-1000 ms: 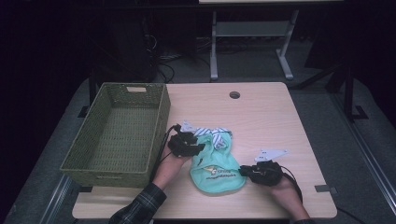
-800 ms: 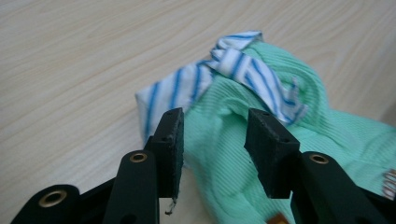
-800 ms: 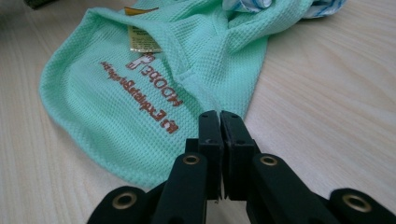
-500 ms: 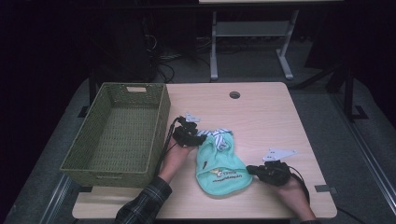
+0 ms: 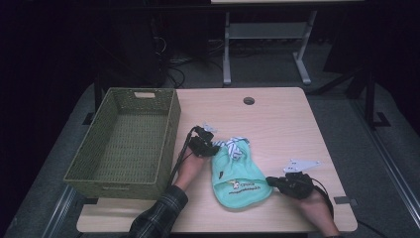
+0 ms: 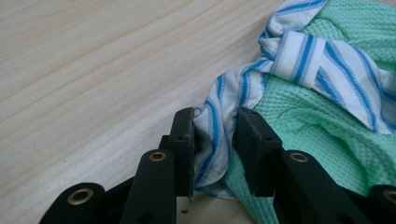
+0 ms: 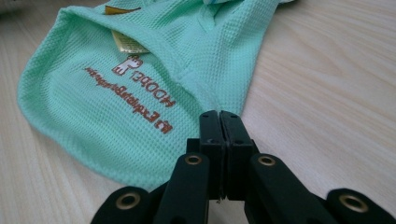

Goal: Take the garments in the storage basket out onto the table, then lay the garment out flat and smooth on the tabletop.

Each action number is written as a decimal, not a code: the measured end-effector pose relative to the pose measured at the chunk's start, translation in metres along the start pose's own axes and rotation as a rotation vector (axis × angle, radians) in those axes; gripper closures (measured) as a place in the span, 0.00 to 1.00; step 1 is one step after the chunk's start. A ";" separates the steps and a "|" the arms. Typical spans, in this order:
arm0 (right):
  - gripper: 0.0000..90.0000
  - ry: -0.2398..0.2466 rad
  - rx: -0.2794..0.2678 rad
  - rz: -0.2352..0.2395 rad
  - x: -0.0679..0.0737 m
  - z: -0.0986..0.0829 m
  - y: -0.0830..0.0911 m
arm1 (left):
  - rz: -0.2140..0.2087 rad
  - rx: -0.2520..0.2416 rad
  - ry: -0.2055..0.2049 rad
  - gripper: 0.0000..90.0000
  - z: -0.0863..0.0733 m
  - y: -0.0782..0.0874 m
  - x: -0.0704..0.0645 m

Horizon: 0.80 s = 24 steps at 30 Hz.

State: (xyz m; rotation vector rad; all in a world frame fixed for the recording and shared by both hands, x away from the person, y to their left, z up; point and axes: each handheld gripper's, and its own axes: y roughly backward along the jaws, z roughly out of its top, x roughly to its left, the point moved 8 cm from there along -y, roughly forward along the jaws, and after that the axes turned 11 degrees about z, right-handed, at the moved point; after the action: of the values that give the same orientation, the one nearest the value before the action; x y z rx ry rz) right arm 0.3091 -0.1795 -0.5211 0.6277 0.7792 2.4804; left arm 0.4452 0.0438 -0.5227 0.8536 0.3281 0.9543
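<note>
While the mint-green garment (image 5: 238, 177) lay flat on the wooden table (image 5: 287, 119), just right of the green woven basket (image 5: 124, 141), each gripper had hold of one edge. The left gripper (image 6: 212, 135) had its jaws clamped on the blue-and-white striped trim (image 6: 219, 126) at the garment's far end. The right gripper (image 7: 219, 126) had its jaws pressed together on the near hem of the green cloth, beside the brown printed lettering (image 7: 133, 91). The basket stood with nothing inside it, its woven floor bare. A plaid sleeve (image 5: 158, 218) covered the left forearm.
</note>
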 end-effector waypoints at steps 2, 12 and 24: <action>0.98 -0.003 0.000 -0.004 0.000 -0.002 0.003 | 0.018 -0.004 -0.013 0.77 0.003 -0.002 -0.001; 0.99 -0.018 0.003 -0.014 -0.002 -0.011 0.016 | 0.045 -0.011 -0.067 0.74 0.015 -0.011 -0.006; 0.84 -0.011 -0.072 0.009 -0.006 0.014 0.020 | -0.034 -0.043 -0.076 0.63 0.016 0.022 -0.021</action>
State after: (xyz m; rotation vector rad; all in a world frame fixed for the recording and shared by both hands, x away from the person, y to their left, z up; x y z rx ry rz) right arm 0.3158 -0.1924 -0.5000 0.6199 0.6809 2.4987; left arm 0.4297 0.0255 -0.4980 0.8398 0.2555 0.8920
